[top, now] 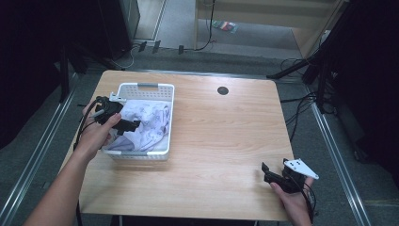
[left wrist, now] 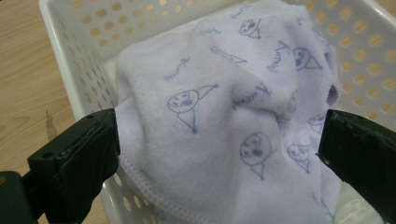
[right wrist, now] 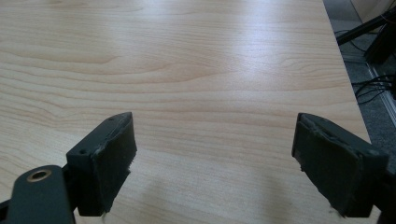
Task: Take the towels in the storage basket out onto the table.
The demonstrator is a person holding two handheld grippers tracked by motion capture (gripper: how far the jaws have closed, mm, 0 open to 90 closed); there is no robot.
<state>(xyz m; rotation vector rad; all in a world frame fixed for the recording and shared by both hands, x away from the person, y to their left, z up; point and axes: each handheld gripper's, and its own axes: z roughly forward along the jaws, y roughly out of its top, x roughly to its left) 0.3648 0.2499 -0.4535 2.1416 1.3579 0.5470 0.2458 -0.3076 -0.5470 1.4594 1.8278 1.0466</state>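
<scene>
A white perforated basket [top: 141,87] stands on the left of the wooden table [top: 221,127]. In it lies a crumpled pale lilac cloth [top: 148,123] printed with small cartoon faces. My left gripper [top: 129,126] hovers over the basket's left half, open, with its jaws spread wide on either side of a raised fold of the cloth [left wrist: 219,116] and the basket wall [left wrist: 79,42] behind. My right gripper [top: 269,173] rests near the table's front right corner, open, with bare wood [right wrist: 210,93] between its jaws.
A round cable hole [top: 222,90] sits at the table's back centre. Cables and dark stands crowd the floor to the right [top: 306,99] and behind the table. A metal floor rail [top: 37,150] runs along the left.
</scene>
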